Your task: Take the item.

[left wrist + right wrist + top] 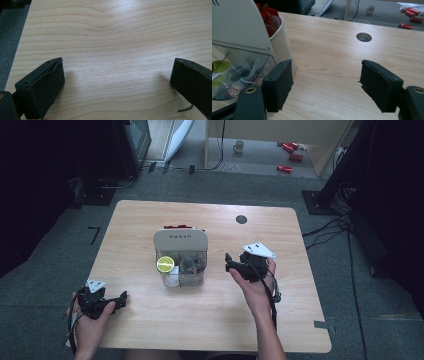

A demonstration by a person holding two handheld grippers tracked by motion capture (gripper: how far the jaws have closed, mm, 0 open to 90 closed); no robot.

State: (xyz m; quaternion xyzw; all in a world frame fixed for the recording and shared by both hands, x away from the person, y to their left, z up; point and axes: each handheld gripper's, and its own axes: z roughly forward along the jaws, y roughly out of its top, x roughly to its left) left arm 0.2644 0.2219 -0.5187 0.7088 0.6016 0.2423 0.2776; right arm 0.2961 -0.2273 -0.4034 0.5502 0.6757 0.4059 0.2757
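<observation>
A storage box with a cream lid (180, 241) and clear front compartments (192, 265) stands at the middle of the wooden table (210, 320). A yellow-green round item (165, 264) and small packets lie inside, and red packets (268, 20) stick up at its back. My right gripper (228, 262) hovers just right of the box, pointing left at it, open with nothing between its pads (325, 73). The box's clear wall (242, 72) sits beside one jaw in the right gripper view. My left gripper (121, 300) rests near the table's front left corner, open over bare wood (117, 72).
A round cable hole (241, 219) lies in the table's far right part. On the floor beyond are a mug (239, 146) and red cans (290, 150). Cables trail on the floor at the right. Bare wood lies around the box.
</observation>
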